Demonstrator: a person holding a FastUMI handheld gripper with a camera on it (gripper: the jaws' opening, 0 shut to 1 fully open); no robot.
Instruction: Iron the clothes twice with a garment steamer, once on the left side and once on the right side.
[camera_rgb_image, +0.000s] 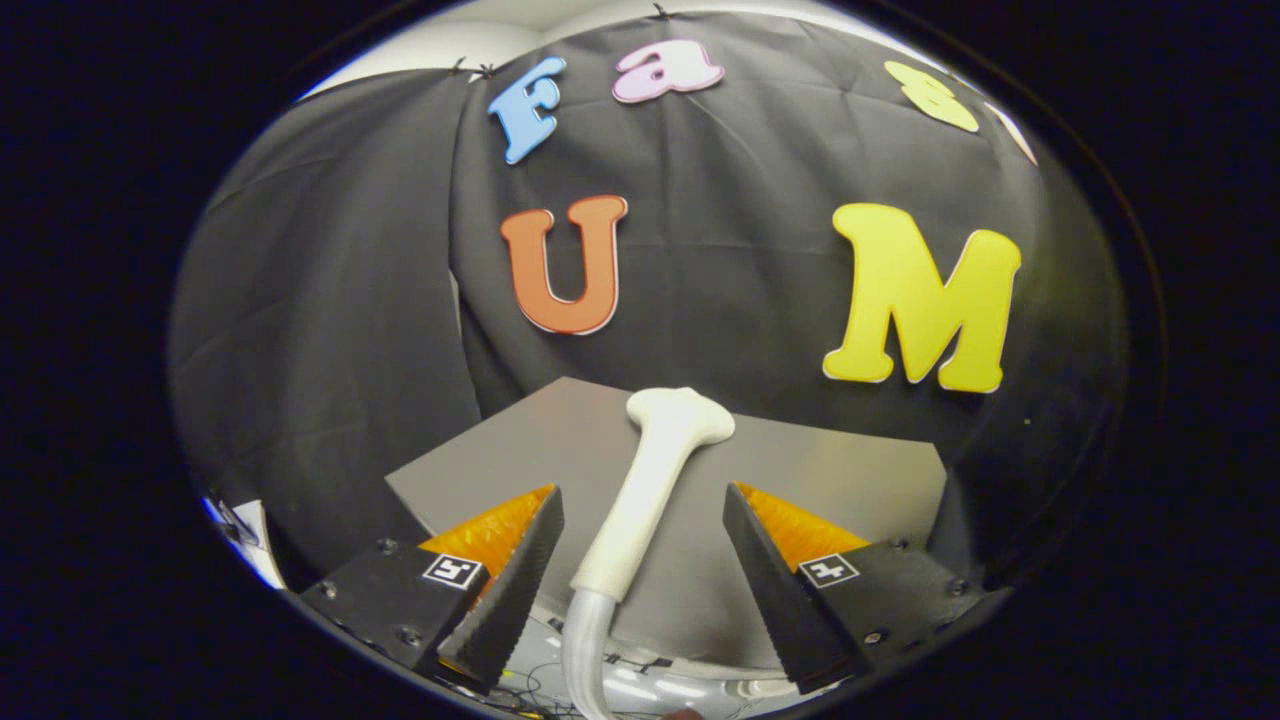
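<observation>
Lying between the spread tongs (643, 545), touched by neither finger, the white garment steamer (650, 490) stretches along the grey desk (840, 480), its wide head pointing toward the black cloth wall (330, 330) beyond, while its clear hose (583, 650) curves down past the desk's near edge.

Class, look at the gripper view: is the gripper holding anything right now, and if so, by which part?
Nothing is held. The gripper is open; the garment steamer's handle lies between the fingers, touching neither, over the grey garment.
</observation>
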